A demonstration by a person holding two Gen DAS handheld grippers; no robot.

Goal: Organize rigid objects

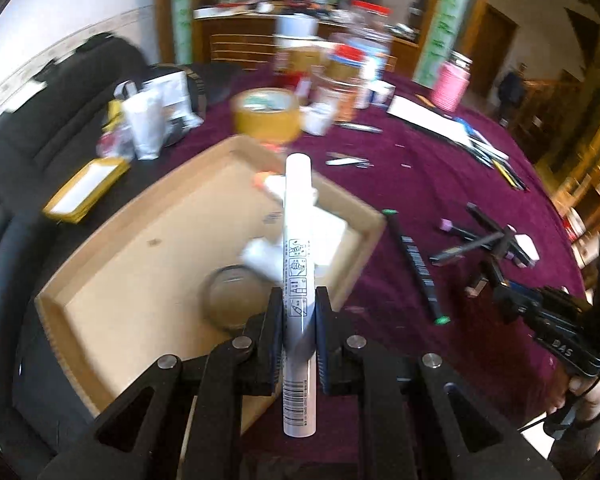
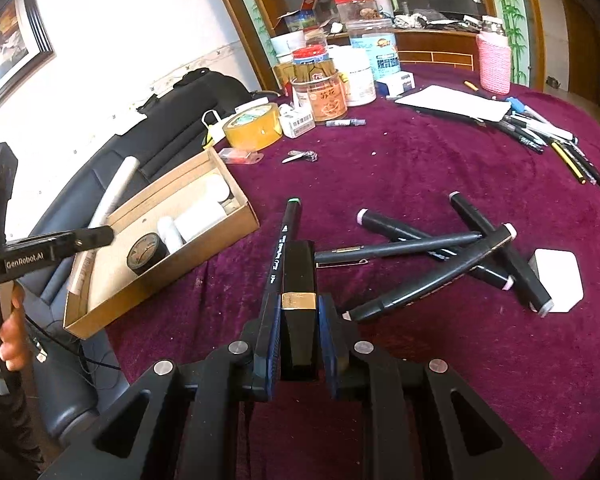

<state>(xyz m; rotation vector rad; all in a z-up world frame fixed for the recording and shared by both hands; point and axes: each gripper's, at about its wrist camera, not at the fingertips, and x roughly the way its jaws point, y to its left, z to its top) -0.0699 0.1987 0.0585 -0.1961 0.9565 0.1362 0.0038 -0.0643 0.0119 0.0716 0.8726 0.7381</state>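
Note:
My left gripper (image 1: 299, 304) is shut on a white marker pen (image 1: 297, 240) and holds it above the cardboard box (image 1: 112, 280), which contains a black tape roll (image 1: 230, 296) and white items. The same marker (image 2: 114, 192) and box (image 2: 168, 276) show in the right wrist view. My right gripper (image 2: 299, 312) is shut on a black rectangular case with a gold band (image 2: 299, 280), above the purple tablecloth. A black pen with green ends (image 2: 282, 240) lies just left of it. Several black markers (image 2: 440, 256) lie crossed to the right.
A white block (image 2: 556, 280) lies by the markers. A yellow tape roll (image 2: 254, 126), jars (image 2: 324, 96), a pink bottle (image 2: 494, 60), paper (image 2: 456, 106) and several pens (image 2: 552, 140) crowd the far table. A black chair (image 2: 148, 132) stands left of the table.

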